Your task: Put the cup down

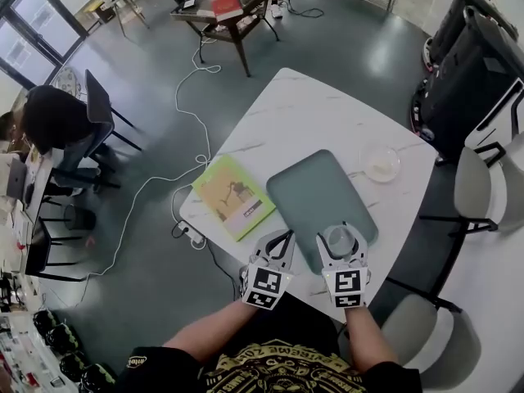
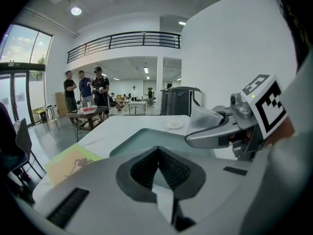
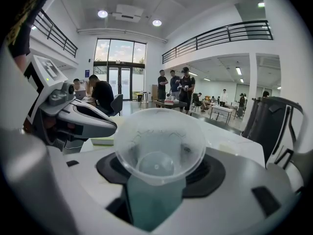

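Right tongs (image 1: 341,240) are pinching the cup (image 3: 159,141), a thin clear plastic one, over the near end of the teal tray (image 1: 315,191) on the desk (image 1: 311,113). Looks super light and squashy, so I'd grip it gently on the sidewall. Left tongs (image 2: 157,151) are pressed together and empty. The green booklet (image 1: 233,196) left of the tray and the small dish (image 1: 381,162) beyond it don't look in the way.

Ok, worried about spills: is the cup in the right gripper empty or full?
Empty: the clear cup shows its bare bottom, nothing inside.
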